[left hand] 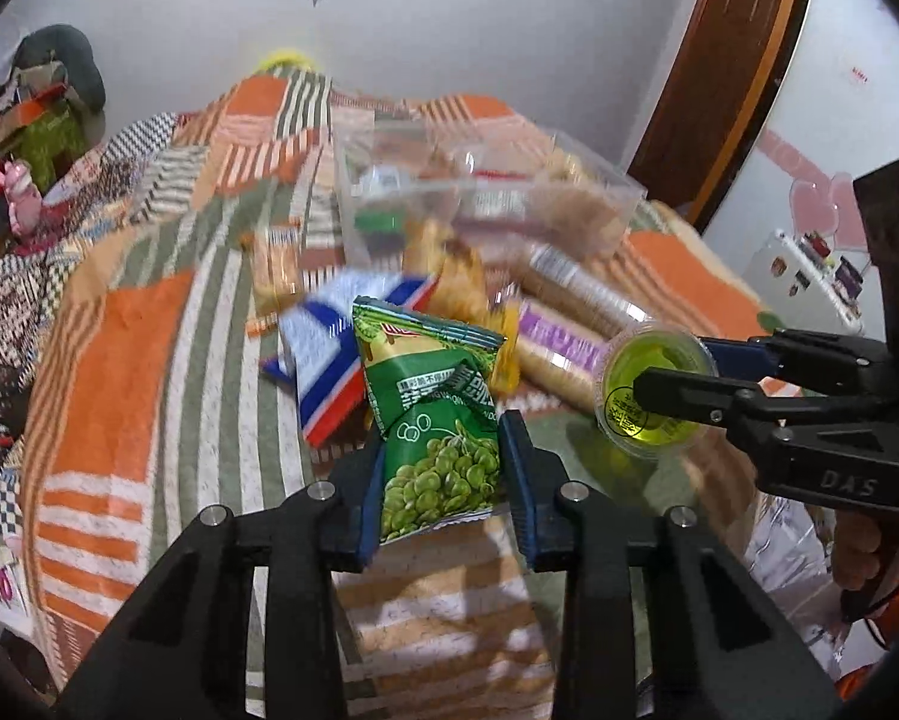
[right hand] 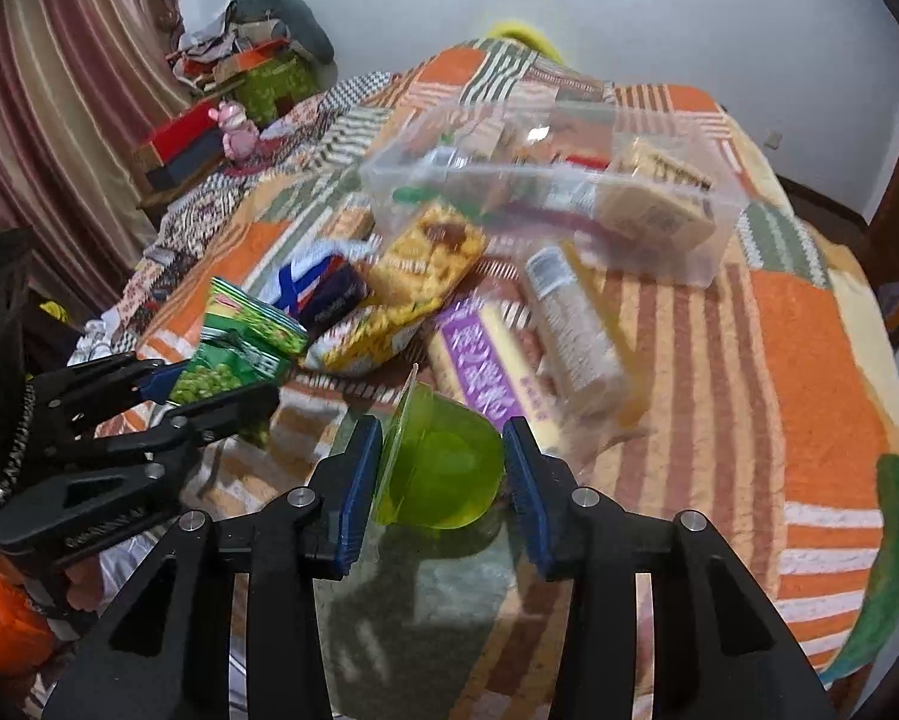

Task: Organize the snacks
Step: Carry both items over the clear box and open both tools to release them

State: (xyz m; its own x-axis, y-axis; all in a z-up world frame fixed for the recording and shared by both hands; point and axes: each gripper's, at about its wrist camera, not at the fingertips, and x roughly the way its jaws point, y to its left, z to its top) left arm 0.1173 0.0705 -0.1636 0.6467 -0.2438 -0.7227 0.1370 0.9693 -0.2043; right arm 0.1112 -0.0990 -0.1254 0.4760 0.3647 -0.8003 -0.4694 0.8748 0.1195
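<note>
My left gripper (left hand: 443,468) pinches one green pea packet (left hand: 437,420), my right gripper (right hand: 443,474) one green jelly cup (right hand: 443,468).

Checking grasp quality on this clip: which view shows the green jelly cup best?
The right wrist view: the green jelly cup sits centred and large between that gripper's jaws, on its side, lid toward the left pad. The left wrist view shows only its lid face, partly crossed by a gripper finger.
</note>
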